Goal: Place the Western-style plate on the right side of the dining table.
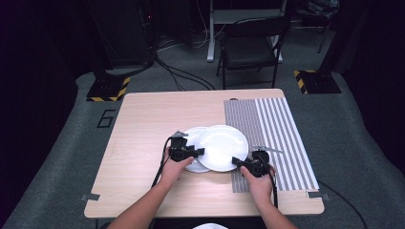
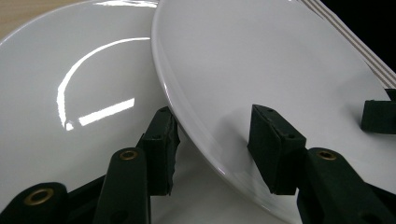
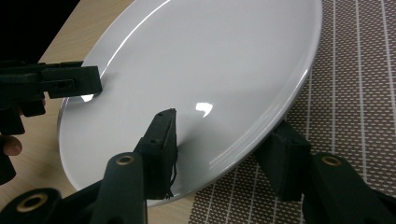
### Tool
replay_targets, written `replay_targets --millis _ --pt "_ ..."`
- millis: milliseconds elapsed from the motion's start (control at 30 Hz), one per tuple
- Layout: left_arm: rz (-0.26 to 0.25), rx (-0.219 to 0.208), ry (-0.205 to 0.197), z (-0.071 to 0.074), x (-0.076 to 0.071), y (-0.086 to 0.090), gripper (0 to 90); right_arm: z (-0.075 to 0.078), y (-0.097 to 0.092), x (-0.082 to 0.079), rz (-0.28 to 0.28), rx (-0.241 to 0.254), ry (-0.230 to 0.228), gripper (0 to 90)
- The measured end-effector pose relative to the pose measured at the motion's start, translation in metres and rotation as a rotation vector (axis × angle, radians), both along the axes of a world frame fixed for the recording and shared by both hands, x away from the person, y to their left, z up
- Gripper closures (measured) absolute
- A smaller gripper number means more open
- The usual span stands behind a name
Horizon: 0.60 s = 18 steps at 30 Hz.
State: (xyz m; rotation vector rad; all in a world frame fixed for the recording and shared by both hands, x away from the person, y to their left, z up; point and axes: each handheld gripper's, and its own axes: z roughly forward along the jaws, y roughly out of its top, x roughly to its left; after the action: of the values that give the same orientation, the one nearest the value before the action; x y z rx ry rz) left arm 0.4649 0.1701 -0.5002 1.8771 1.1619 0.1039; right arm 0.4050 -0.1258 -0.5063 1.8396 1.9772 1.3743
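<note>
While the upper plate (image 1: 222, 147) overlaps the lower plate (image 1: 191, 143), left gripper (image 1: 191, 152) and right gripper (image 1: 239, 162) straddle its opposite rim edges, jaws apparently gripping it.

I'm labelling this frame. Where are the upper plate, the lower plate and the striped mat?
upper plate (image 1: 222, 147): high view, its centre.
lower plate (image 2: 70, 93): left gripper view, its glossy well.
striped mat (image 1: 282, 129): high view, bare stripes.

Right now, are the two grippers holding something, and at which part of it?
Both straddle the rim of the upper white plate: the left gripper on its left edge, the right gripper on its near right edge. Whether the jaws press it cannot be told.
</note>
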Motion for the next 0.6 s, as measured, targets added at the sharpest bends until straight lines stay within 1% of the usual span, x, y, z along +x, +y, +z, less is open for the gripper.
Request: replay_targets --millis 33,100,267,467,600 --pt "0.000 0.000 0.000 0.000 0.000 0.000 52.8 0.000 0.000 0.000 0.001 -0.002 -0.002 49.7" --pt "0.001 0.004 -0.013 0.002 0.000 -0.001 52.7 0.001 0.000 0.000 0.003 -0.002 -0.006 49.7" --pt "0.006 0.010 -0.023 0.006 0.000 -0.001 52.7 0.003 0.000 0.000 0.005 0.005 -0.016 49.7" --pt "0.015 0.021 -0.039 0.010 0.002 -0.003 52.7 0.008 0.000 0.001 0.010 -0.009 -0.035 50.3" --pt "0.021 0.019 -0.049 0.014 0.003 -0.003 52.7 0.010 -0.001 0.002 0.009 0.015 -0.042 50.4"
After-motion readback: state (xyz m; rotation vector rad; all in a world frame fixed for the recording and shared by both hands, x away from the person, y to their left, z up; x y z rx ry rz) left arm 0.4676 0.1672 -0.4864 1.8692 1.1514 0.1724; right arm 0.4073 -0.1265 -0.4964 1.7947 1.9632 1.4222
